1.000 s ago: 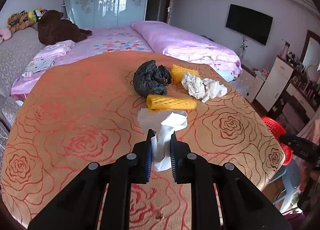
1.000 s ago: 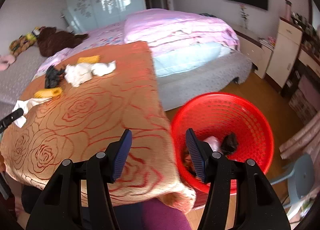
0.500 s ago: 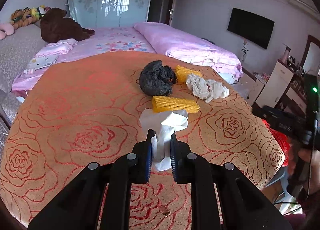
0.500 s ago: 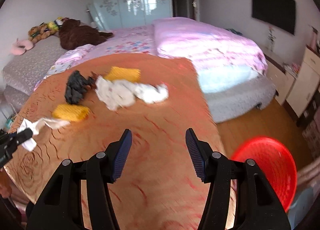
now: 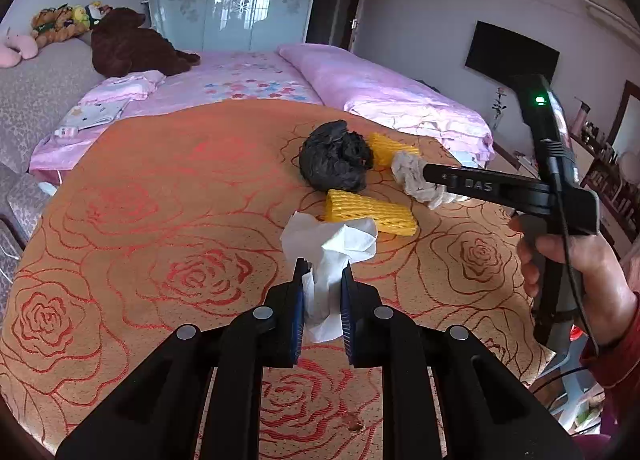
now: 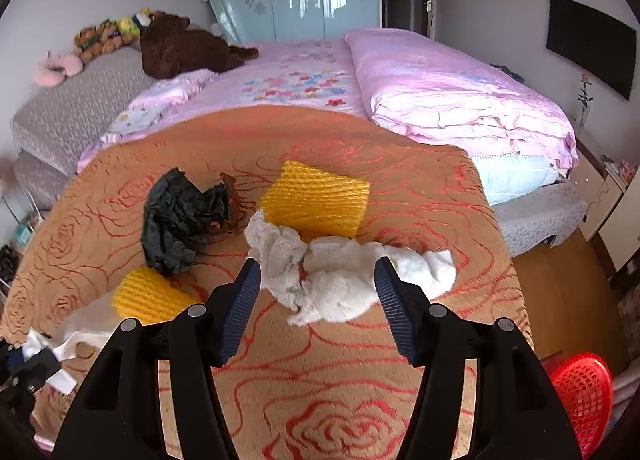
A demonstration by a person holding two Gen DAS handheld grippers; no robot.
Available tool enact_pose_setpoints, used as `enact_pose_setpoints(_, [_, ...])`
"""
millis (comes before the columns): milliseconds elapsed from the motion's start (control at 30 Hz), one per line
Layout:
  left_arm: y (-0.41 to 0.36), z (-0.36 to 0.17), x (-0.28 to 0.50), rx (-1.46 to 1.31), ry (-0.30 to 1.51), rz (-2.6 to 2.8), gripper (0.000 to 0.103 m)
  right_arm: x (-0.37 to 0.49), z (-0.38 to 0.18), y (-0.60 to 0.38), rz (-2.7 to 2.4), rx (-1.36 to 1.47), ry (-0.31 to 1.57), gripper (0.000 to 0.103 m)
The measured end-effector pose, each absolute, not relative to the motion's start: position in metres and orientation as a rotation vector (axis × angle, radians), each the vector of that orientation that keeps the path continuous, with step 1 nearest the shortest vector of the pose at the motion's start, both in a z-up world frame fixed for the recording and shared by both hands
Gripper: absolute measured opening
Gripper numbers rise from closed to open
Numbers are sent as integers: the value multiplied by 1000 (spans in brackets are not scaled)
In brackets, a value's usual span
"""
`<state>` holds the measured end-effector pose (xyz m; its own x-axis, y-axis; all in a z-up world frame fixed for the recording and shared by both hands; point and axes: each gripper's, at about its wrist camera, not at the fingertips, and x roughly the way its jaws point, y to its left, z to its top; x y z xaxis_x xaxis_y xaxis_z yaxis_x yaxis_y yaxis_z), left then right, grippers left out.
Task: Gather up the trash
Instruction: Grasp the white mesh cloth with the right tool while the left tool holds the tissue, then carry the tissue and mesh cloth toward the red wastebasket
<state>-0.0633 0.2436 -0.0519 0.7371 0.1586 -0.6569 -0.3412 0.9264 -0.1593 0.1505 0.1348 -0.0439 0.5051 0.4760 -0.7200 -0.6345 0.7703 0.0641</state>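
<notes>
Opening right gripper (image 6: pixel 318 292) frames white cloth wad (image 6: pixel 340 280), seemingly untouched; left gripper (image 5: pixel 323 300) pinching tissue (image 5: pixel 332 244).

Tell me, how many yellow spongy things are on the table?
2. One yellow foam net lies behind the white rag; the other lies nearer, beside the black bag. More could be hidden.

The right tool (image 6: pixel 318 292) is opening over the white rag (image 6: pixel 344 280) and does not touch it. A yellow net (image 6: pixel 316 202) touches the rag. A black bag (image 6: pixel 180 220) lies near. A red basket (image 6: pixel 584 392) stands on the floor.
</notes>
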Motion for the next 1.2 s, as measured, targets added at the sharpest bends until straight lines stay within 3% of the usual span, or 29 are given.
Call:
enact_pose_setpoints(133, [244,-50,-64,-283,687,276,15,153,-53,146,669,-270,806,57])
enact_pose_setpoints(267, [242,-50,-64,-277,686,271,15,149,-57,146,671,-274,818,42])
enact_pose_setpoints(367, [239,-49,-64,-268,682,268,15,141,-57,141,676,-279,808,36])
enact_pose_setpoints(1200, [187,-38,-56,-211,682,157,15,79,-43,18,622,-119,793,34])
